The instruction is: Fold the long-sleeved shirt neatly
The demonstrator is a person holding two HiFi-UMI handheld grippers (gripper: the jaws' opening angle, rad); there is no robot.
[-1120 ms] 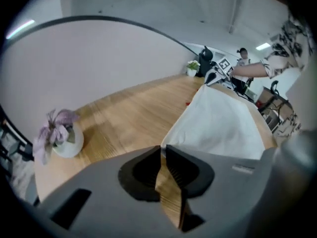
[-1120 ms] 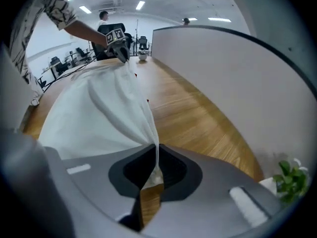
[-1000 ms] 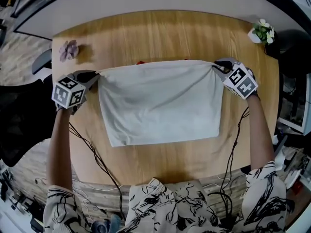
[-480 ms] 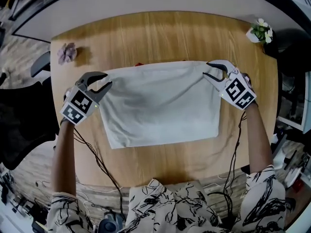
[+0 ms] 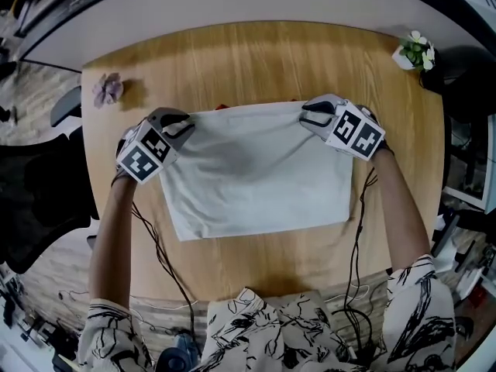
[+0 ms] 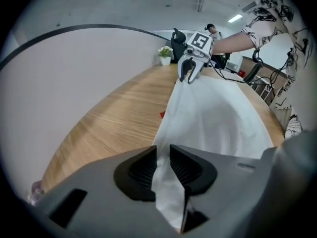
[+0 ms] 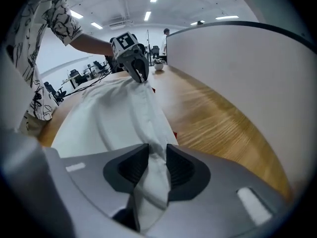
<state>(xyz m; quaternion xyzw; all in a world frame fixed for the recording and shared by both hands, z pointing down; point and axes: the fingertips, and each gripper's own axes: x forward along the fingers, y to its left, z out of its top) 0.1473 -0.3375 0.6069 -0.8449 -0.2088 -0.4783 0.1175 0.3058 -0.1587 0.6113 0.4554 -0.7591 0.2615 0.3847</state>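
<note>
Near edge to centre frame: white shirt [image 5: 260, 169], folded to a rectangle, lying flat on the wooden table [image 5: 256, 53].
At its upper-left corner: left gripper [image 5: 182, 124], jaws narrow, just been closing, fabric pinched between them.
At its upper-right corner: right gripper [image 5: 310, 115], jaws likewise narrow, just been closing, a fold of fabric clamped between them.
Far table edge: purple flower [image 5: 108, 90], upper left; potted plant [image 5: 418, 50], upper right.

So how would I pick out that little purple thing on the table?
Start at the wooden table and look to its far left corner, beyond the pale shirt. There lies a small purple flower-like thing, alone on bare wood. The only other bloom, a white-flowered potted plant, stands at the opposite far corner.
</note>
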